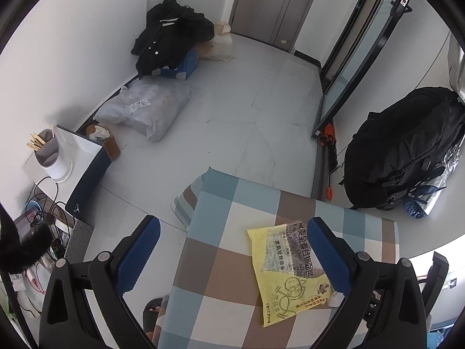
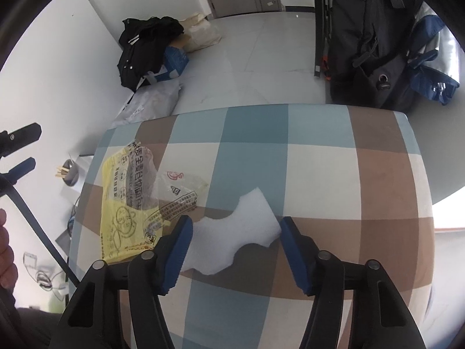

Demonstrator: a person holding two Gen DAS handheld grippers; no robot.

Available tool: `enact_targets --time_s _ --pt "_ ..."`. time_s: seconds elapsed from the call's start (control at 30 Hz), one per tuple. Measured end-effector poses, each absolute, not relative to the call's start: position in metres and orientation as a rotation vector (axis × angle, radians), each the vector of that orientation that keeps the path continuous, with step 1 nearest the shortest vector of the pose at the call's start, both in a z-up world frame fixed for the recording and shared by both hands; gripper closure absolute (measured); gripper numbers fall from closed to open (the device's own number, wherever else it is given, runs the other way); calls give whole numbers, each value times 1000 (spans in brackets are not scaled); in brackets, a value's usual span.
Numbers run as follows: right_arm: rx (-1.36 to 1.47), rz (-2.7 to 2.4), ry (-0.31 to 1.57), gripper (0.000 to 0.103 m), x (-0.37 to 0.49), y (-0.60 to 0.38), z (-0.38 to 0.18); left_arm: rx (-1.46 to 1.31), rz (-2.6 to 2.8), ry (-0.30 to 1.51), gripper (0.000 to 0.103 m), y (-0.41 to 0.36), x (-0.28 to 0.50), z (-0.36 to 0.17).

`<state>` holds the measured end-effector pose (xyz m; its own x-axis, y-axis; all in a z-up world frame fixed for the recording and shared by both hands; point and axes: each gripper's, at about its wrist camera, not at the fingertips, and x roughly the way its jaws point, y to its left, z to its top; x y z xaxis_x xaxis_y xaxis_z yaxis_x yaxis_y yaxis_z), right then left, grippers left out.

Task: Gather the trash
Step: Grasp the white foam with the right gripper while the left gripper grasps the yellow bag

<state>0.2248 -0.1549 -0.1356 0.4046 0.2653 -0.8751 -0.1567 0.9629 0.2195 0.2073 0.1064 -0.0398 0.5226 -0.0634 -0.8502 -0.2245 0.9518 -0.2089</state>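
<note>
A white foam scrap [image 2: 232, 232] lies on the checked tablecloth [image 2: 319, 160]. My right gripper [image 2: 234, 226] spans it, and both blue pads touch its two ends. A yellow printed wrapper [image 2: 122, 203] with a clear torn film [image 2: 180, 189] lies just left of it. In the left wrist view the same yellow wrapper [image 1: 284, 276] lies on the cloth [image 1: 221, 261], partly under the right finger [image 1: 328, 256]. My left gripper [image 1: 234, 224] hangs open above the table's left edge with nothing between its fingers. It also shows at the far left of the right wrist view, left gripper [image 2: 27, 148].
A black backpack [image 1: 407, 151] leans against the wall to the right of the table. Black clothes [image 1: 171, 37] on a blue box and a plastic bag [image 1: 145, 107] lie along the left wall. A white holder with chopsticks [image 1: 55, 157] and cables stand left of the table.
</note>
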Motion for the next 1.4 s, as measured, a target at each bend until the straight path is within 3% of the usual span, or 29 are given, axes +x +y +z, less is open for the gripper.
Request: enact_targets --time_s 0.4,1.03,1.23,1.4 --pt "196 259 1145 72 223 -175 -134 -272 113 1058 4 100 212 -50" --pt "282 369 1093 92 196 -198 -112 -278 -4 1243 4 77 219 -87" --pt "289 386 1068 103 190 -206 -104 -175 22 1268 4 64 226 -103" --pt "290 397 1077 103 188 -209 -105 -125 38 1240 4 61 230 -106"
